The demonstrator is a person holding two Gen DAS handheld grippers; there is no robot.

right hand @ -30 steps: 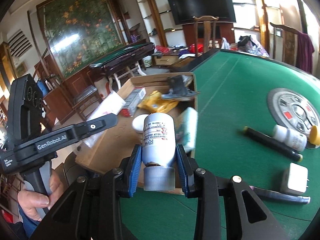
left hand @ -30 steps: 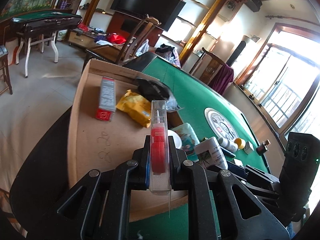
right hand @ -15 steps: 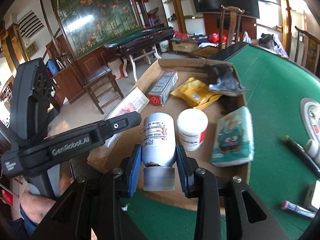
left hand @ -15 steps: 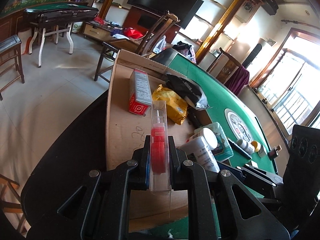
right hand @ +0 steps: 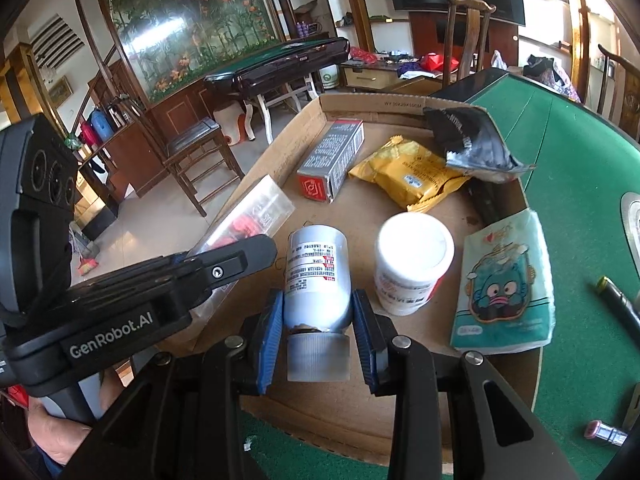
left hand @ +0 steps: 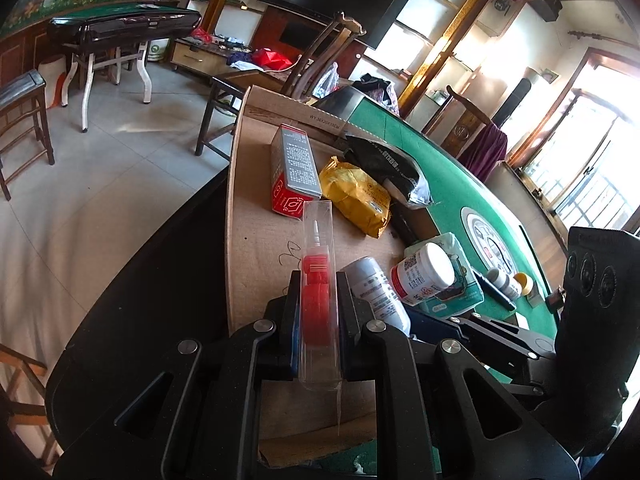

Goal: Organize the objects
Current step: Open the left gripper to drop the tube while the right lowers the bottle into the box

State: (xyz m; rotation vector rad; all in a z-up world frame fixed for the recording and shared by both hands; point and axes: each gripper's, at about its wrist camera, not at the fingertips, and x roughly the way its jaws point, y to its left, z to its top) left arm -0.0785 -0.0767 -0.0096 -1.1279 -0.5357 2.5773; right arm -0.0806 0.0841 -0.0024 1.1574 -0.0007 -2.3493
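Right wrist view: my right gripper (right hand: pixel 318 322) has its fingers clenched on the grey bottle (right hand: pixel 318 276), cap toward me, hanging over the near part of the cardboard box (right hand: pixel 400 102).
Left wrist view: my left gripper (left hand: pixel 318 312) has its fingers clamped on the clear red-filled case (left hand: pixel 318 300), over the box's near left floor.
Neighbours: white jar (right hand: pixel 414 262) sits just beside the bottle; tissue pack (right hand: pixel 506 284) lies further right.
Placing: I judge the bare cardboard left of the jar best; lower before releasing, so the bottle cannot roll.
Far end: red-ended carton (right hand: pixel 332 164), yellow pouch (right hand: pixel 408 178) and black bag (right hand: pixel 468 140) stay undisturbed.
Worktop: green worktop (right hand: pixel 576 152) holds items not yet boxed.
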